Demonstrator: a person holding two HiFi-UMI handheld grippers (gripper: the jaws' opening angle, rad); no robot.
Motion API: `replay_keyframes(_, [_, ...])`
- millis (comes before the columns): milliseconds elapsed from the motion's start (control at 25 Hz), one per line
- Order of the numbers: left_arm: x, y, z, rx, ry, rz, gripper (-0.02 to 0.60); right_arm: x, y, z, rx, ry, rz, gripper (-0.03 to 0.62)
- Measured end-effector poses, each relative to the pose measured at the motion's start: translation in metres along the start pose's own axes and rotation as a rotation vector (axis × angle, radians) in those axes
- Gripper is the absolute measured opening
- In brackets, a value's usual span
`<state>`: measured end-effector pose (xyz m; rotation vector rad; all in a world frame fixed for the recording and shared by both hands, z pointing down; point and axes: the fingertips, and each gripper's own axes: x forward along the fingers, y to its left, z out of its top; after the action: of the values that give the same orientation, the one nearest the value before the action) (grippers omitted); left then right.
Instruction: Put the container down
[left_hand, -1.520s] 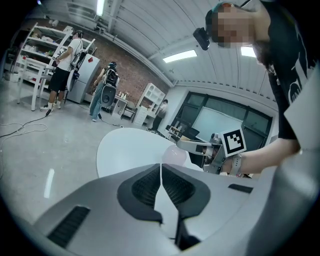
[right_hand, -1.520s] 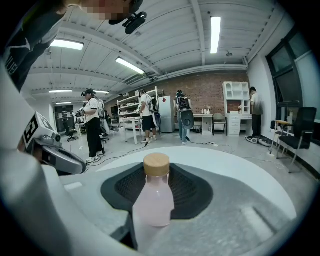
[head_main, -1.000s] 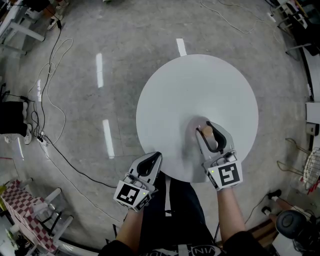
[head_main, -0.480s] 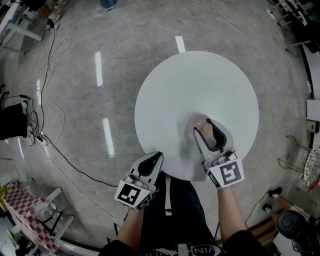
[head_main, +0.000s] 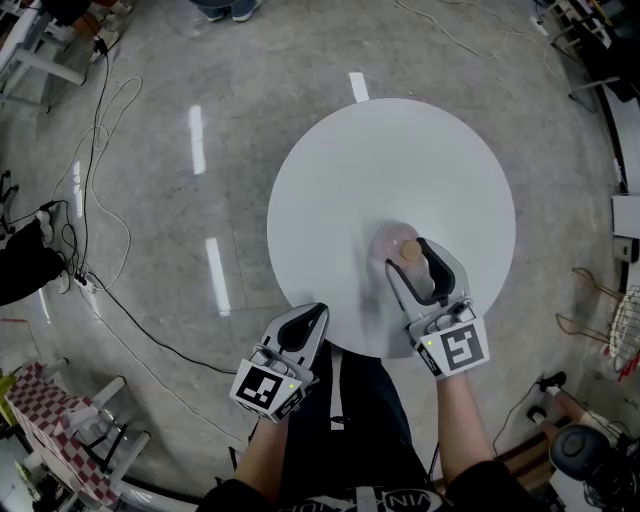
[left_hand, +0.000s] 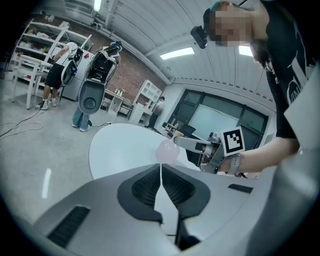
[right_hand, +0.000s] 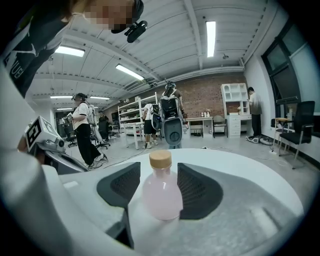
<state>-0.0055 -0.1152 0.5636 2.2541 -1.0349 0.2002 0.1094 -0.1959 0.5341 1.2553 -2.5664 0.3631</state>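
The container is a small pink bottle (head_main: 395, 243) with a tan cap, standing upright on the round white table (head_main: 380, 150) near its front edge. My right gripper (head_main: 406, 256) reaches over the table with the bottle (right_hand: 162, 197) between its jaws. The jaws are opening: the left pad stands off the bottle and the right pad (right_hand: 200, 187) lies close beside it. My left gripper (head_main: 312, 316) hangs just off the table's near rim, jaws shut and empty (left_hand: 161, 167). From the left gripper view the bottle (left_hand: 166, 151) shows beyond the jaw tips.
Cables (head_main: 100, 130) trail over the concrete floor at the left. A red-checkered thing (head_main: 50, 420) lies at the bottom left. Shelving (right_hand: 132, 122), a desk, office chairs (right_hand: 295, 127) and several people stand around the room.
The right jaws have spread apart around the bottle, which now stands on the table. The left gripper has hardly moved.
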Motion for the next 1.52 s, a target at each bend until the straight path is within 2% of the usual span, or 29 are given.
replay_keyframes(520, [0.004, -0.012, 0.021, 0.041, -0.014, -0.013, 0.015, -0.024, -0.010, 0.005, 0.052, 0.010, -0.031, 0.212])
replay_keyframes(760, [0.008, -0.021, 0.043, 0.078, -0.050, -0.040, 0.015, -0.035, -0.008, 0.019, 0.034, -0.002, -0.031, 0.143])
replay_keyframes(1040, [0.007, -0.029, 0.071, 0.111, -0.084, -0.057, 0.015, -0.048, -0.005, 0.041, 0.019, -0.022, -0.061, 0.007])
replay_keyframes(1520, [0.004, -0.049, 0.121, 0.168, -0.150, -0.093, 0.015, -0.071, -0.004, 0.080, 0.047, -0.057, -0.095, 0.006])
